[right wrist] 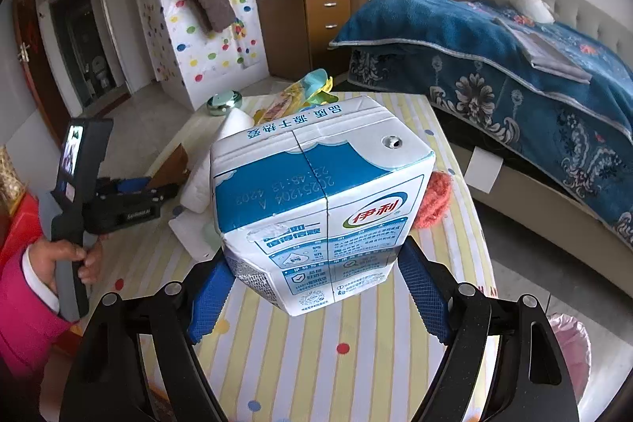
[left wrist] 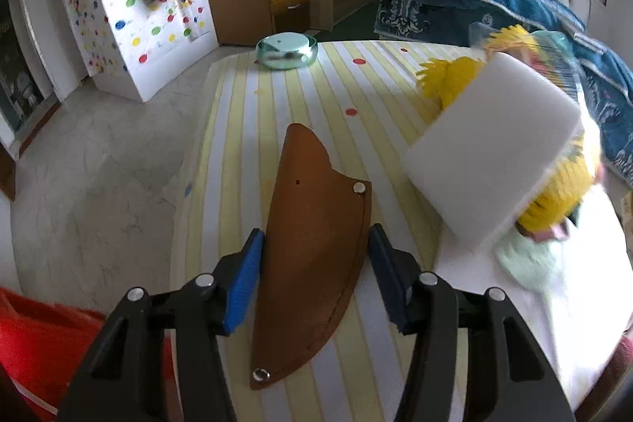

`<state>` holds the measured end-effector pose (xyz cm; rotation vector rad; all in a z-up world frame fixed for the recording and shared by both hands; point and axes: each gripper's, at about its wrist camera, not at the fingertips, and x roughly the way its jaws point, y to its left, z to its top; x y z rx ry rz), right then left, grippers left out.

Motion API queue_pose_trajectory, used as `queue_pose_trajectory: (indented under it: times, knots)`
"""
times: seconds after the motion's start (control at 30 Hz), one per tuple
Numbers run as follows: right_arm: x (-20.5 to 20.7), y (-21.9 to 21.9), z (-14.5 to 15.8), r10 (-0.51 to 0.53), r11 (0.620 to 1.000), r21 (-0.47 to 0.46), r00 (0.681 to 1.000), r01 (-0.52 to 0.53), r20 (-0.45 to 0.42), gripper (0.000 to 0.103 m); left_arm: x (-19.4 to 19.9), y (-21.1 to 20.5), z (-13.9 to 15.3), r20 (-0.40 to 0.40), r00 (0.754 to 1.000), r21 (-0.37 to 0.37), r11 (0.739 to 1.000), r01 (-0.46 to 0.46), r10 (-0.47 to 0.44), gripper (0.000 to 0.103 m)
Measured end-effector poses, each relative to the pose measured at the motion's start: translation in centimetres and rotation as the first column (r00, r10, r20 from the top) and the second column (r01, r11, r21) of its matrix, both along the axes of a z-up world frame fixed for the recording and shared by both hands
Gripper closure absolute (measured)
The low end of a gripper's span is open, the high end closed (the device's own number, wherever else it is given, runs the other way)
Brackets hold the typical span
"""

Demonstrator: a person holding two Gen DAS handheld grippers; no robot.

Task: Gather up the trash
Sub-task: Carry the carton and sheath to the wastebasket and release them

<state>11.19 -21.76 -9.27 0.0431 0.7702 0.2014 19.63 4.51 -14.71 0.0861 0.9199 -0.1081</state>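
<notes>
My right gripper [right wrist: 316, 283] is shut on a white and blue milk carton [right wrist: 320, 208] and holds it above the striped table [right wrist: 316, 362]. My left gripper [left wrist: 316, 275] is open with a brown leather sheath [left wrist: 312, 263] lying between its blue pads [left wrist: 243, 283]; I cannot tell whether they touch it. The left gripper also shows in the right wrist view [right wrist: 130, 196], held by a hand. A blurred white block [left wrist: 490, 149] is at the right over a yellow wrapper [left wrist: 554, 192]. A snack wrapper [right wrist: 296, 97] and white tissue [right wrist: 201, 184] lie behind the carton.
A round metal tin [left wrist: 287, 50] stands at the table's far end. An orange woolly piece [right wrist: 435, 200] lies behind the carton. A pink-lined bin [right wrist: 569, 347] stands on the floor at right. A bed with a blue blanket [right wrist: 494, 58] is to the right. A red object [left wrist: 43, 351] is at left.
</notes>
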Motion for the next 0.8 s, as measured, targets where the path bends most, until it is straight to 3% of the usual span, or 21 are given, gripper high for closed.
queue_pose_trajectory:
  times: [0.2, 0.5, 0.67, 0.8]
  knots:
    - [-1.8, -0.7, 0.6, -0.014, 1.0, 0.027, 1.0, 0.014, 0.013, 0.023, -6.4, -0.8, 3.9, 0.082, 0.996, -0.075, 0.997, 0.027, -0.021, 0.051]
    - [-6.0, -3.7, 1.3, -0.07, 0.995, 0.068, 0.997, 0.068, 0.031, 0.023, -13.4, -8.0, 7.8, 0.189, 0.968, -0.137, 0.971, 0.195, -0.167, 0.051]
    - [-9.3, -7.5, 1.4, -0.162, 0.985, 0.064, 0.986, 0.159, 0.039, 0.023, -14.7, -13.5, 8.2, 0.206, 0.938, -0.137, 0.94, 0.311, -0.28, 0.051]
    - [-12.3, -11.9, 1.4, -0.276, 0.96, 0.059, 0.96, 0.274, 0.045, 0.023, -15.3, -18.6, 7.8, 0.194, 0.903, -0.144, 0.899, 0.414, -0.385, 0.051]
